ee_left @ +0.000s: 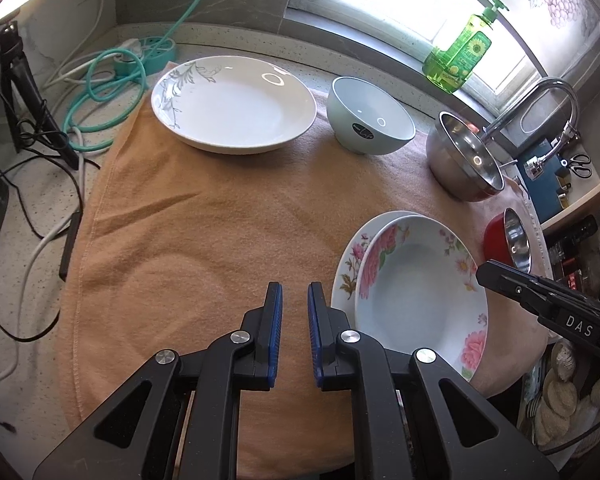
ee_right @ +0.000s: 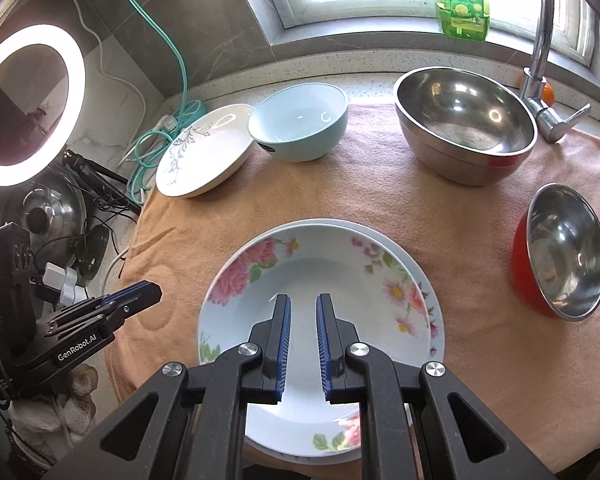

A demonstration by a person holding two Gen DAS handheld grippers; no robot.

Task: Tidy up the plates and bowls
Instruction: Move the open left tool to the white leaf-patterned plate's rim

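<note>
A flowered deep plate [ee_right: 340,272] sits stacked on a second flowered plate [ee_left: 350,264] at the near side of the orange towel [ee_right: 380,192]. My right gripper [ee_right: 303,304] hovers above this stack, shut and holding nothing. To the stack's left, over bare towel, my left gripper [ee_left: 295,292] is shut and holds nothing; its tip [ee_right: 152,290] shows in the right wrist view. At the back stand a white plate with grey leaves [ee_left: 236,108], a light blue bowl [ee_left: 370,120] and a large steel bowl [ee_right: 464,120]. A small red steel bowl [ee_right: 560,252] lies tilted at the right.
A tap [ee_right: 540,60] and a green soap bottle [ee_left: 460,56] stand by the window behind the bowls. A teal hose [ee_left: 112,80], cables and a tripod [ee_left: 24,92] crowd the counter left of the towel, beside a ring light [ee_right: 32,100]. A gloved hand [ee_right: 60,400] holds the left gripper.
</note>
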